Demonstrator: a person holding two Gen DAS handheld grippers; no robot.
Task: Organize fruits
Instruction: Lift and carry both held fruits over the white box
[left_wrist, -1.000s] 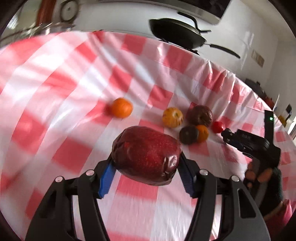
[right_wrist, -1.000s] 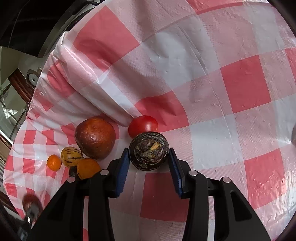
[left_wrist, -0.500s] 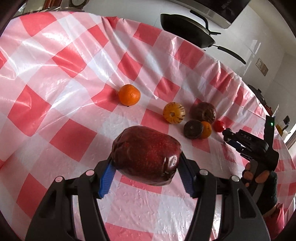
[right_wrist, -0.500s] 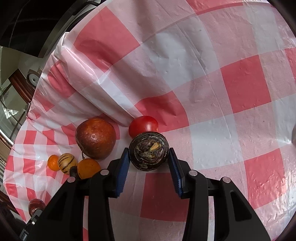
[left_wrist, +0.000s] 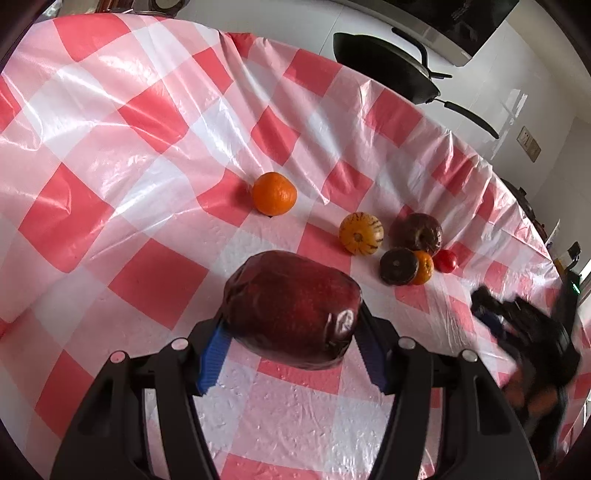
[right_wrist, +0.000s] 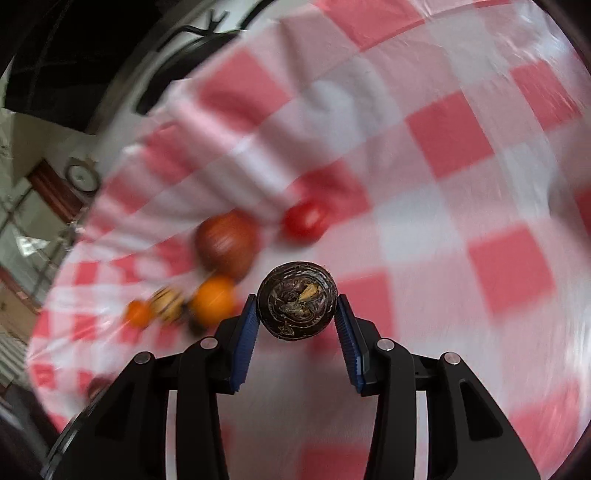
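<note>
The big dark-red apple (left_wrist: 291, 314) is clamped between the left gripper (left_wrist: 291, 345) pads, held above the checked tablecloth (left_wrist: 147, 155). A small dark round fruit (right_wrist: 297, 300) is pinched at the right gripper (right_wrist: 295, 317) fingertips, view pretty blurry.

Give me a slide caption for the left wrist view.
Left gripper holds a large dark red fruit above the checked tablecloth, facing a loose cluster of smaller fruits.
</note>
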